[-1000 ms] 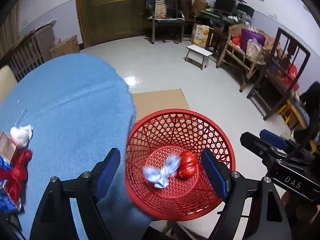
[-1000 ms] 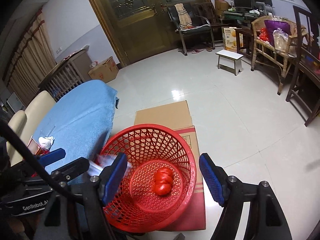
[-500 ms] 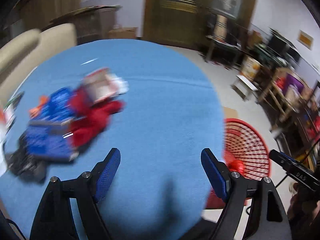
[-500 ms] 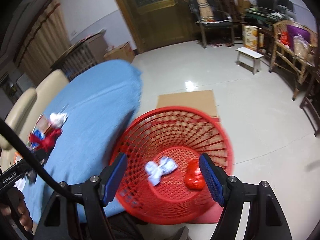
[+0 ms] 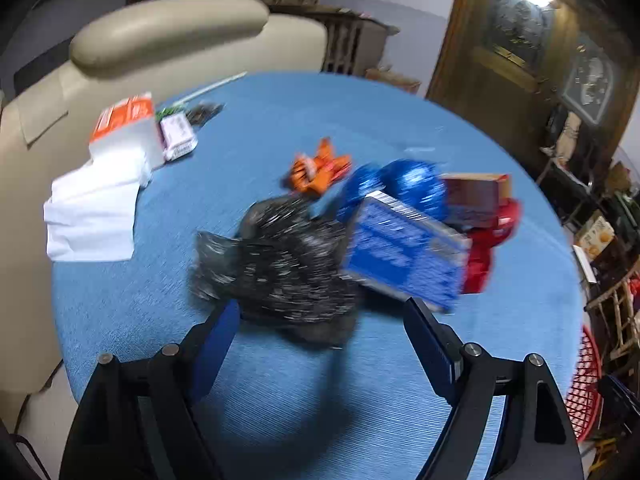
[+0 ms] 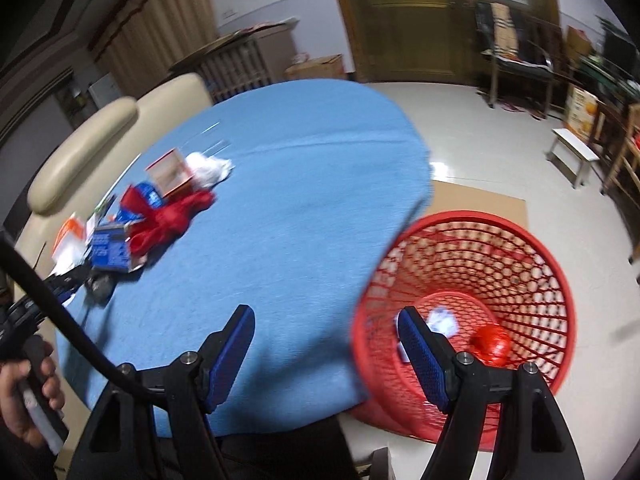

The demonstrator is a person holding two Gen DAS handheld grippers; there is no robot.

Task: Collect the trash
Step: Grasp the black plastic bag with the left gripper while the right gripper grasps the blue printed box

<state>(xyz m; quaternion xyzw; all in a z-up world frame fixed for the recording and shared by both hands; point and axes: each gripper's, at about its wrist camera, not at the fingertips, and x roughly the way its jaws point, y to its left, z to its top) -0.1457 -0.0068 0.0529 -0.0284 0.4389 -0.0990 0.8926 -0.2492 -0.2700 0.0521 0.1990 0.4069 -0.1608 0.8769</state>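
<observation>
A pile of trash lies on the blue tablecloth [image 5: 400,100]: a crumpled black wrapper [image 5: 280,264], a blue packet [image 5: 400,252], a red wrapper [image 5: 490,236], an orange wrapper [image 5: 316,168] and a brown box [image 5: 476,192]. My left gripper [image 5: 320,332] is open and empty just before the black wrapper. My right gripper [image 6: 326,344] is open and empty over the table edge, beside the red basket [image 6: 532,256]. The basket holds a white crumpled paper [image 6: 442,320] and a red ball of wrapping [image 6: 490,344]. The pile also shows in the right wrist view [image 6: 160,216].
White tissues [image 5: 96,204] and an orange-white box [image 5: 124,124] lie at the table's far left, near a beige chair [image 5: 168,36]. The basket stands on cardboard [image 6: 480,200] on the floor. A stool [image 6: 576,152] and chairs stand farther off.
My left gripper has swung from above the basket to the table and closed in on the trash pile. My right gripper has turned left toward the table. White paper now lies in the basket.
</observation>
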